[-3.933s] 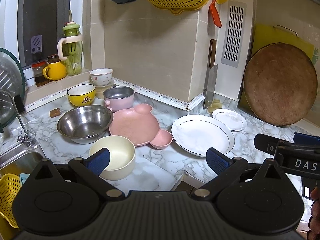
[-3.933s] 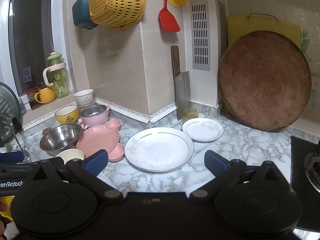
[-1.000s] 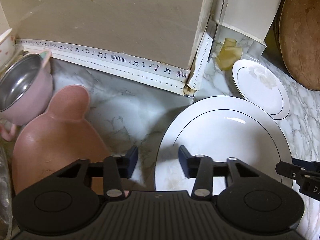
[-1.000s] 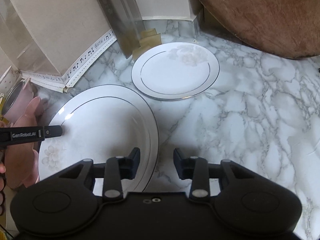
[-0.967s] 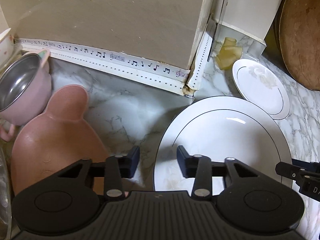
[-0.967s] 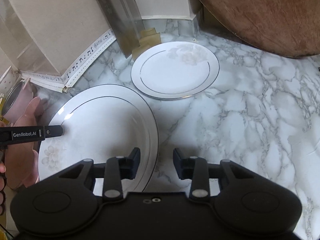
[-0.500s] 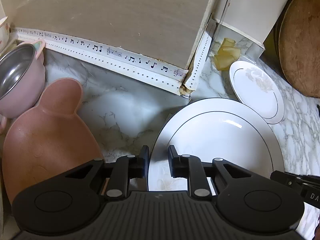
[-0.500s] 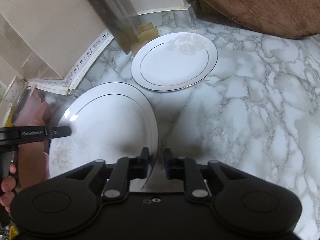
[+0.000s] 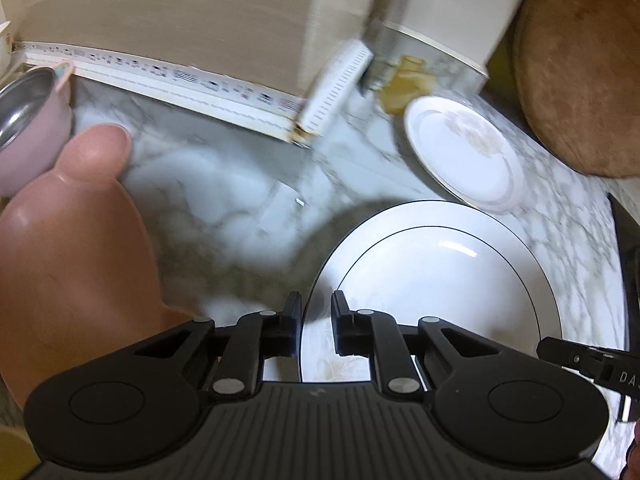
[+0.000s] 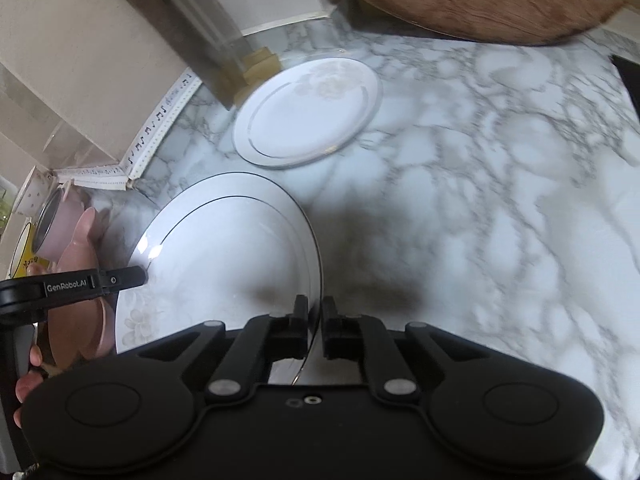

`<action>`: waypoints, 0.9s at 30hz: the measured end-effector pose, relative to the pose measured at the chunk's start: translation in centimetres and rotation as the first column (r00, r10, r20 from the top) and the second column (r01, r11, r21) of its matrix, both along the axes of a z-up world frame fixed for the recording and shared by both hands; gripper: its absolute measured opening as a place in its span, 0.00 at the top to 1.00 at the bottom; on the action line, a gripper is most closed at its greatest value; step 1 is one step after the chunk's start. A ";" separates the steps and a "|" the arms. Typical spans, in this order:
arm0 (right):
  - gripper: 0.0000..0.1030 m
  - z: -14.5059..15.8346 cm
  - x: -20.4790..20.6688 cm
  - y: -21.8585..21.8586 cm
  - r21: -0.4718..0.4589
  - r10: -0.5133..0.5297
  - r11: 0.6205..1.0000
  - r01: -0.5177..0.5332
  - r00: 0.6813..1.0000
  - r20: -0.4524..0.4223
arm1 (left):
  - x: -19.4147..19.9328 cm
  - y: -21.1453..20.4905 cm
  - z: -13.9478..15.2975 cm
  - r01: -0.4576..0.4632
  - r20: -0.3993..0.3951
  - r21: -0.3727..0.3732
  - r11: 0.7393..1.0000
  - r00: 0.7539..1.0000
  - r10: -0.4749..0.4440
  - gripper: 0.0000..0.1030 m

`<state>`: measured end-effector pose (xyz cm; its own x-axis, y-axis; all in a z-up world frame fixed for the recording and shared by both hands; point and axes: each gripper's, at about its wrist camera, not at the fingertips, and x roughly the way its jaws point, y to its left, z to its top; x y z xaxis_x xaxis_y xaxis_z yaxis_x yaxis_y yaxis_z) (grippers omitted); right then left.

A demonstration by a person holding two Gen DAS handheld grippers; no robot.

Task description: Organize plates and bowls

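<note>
A large white plate (image 9: pixel 432 280) with a thin dark ring is held between both grippers above the marble counter, casting a shadow below. My left gripper (image 9: pixel 316 320) is shut on its left rim. My right gripper (image 10: pixel 315 320) is shut on its right rim; the plate also shows in the right wrist view (image 10: pixel 224 260). A small white plate (image 9: pixel 464 152) lies on the counter behind it and also shows in the right wrist view (image 10: pixel 308 112). A pink bear-shaped plate (image 9: pixel 76 248) lies to the left.
A pink steel-lined bowl (image 9: pixel 28 120) stands at the far left. A round wooden board (image 9: pixel 580 68) leans at the back right. A cleaver (image 10: pixel 200 36) leans against the wall by the small plate. A yellow bowl (image 10: pixel 22 248) shows at the left edge.
Both grippers closed onto the large plate's opposite rims. The plate has risen off the counter, and its shadow now shows beneath it.
</note>
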<state>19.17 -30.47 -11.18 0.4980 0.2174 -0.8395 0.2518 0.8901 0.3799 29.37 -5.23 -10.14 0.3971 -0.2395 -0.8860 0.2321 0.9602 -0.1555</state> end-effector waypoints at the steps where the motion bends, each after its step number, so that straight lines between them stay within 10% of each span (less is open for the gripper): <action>1: 0.93 0.1 -0.6 -0.5 0.009 -0.007 1.000 0.007 1.000 -0.001 | -0.5 -0.4 0.1 0.012 0.001 -0.002 1.000 1.000 -0.012 0.86; 27: 0.88 -0.2 -6.9 -5.4 -0.001 -0.056 0.998 0.056 0.998 -0.003 | -5.7 -4.5 0.3 0.096 0.037 0.013 0.995 0.995 -0.097 0.88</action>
